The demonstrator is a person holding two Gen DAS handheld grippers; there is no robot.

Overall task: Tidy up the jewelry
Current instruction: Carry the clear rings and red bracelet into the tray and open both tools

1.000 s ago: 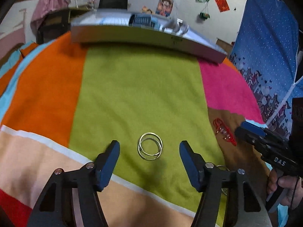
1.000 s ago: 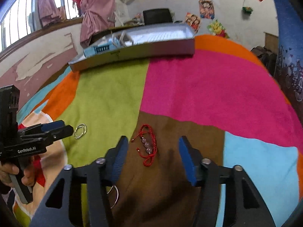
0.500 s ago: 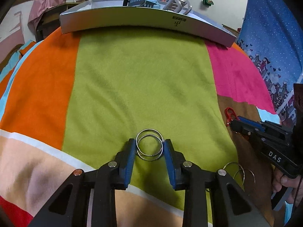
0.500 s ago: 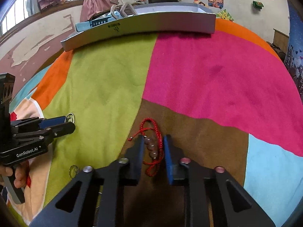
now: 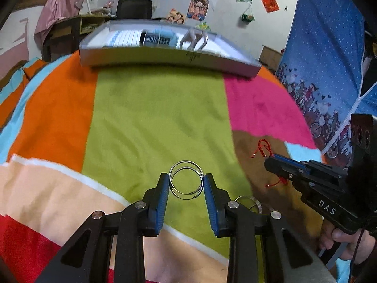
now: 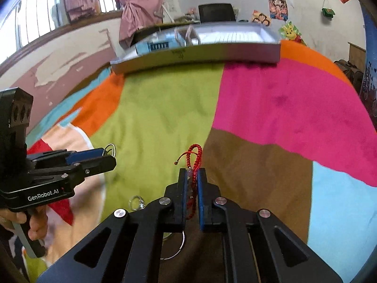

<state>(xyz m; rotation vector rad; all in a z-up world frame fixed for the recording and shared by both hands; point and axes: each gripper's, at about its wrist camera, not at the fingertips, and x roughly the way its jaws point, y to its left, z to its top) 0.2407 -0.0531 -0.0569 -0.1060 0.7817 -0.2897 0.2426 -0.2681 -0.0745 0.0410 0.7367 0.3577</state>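
My left gripper (image 5: 186,184) clamped two thin, overlapping silver hoops (image 5: 186,180); my right gripper (image 6: 191,184) pinched a braided red cord bracelet (image 6: 192,159) with pale beads.

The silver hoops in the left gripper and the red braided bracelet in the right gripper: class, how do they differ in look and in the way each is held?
The silver hoops are thin, rigid metal circles; the red braided bracelet is soft cord with beads.

The hoops keep their round shape between the left gripper's pads; the bracelet is pinched flat in the right gripper, one loop poking out.

Both are clamped.
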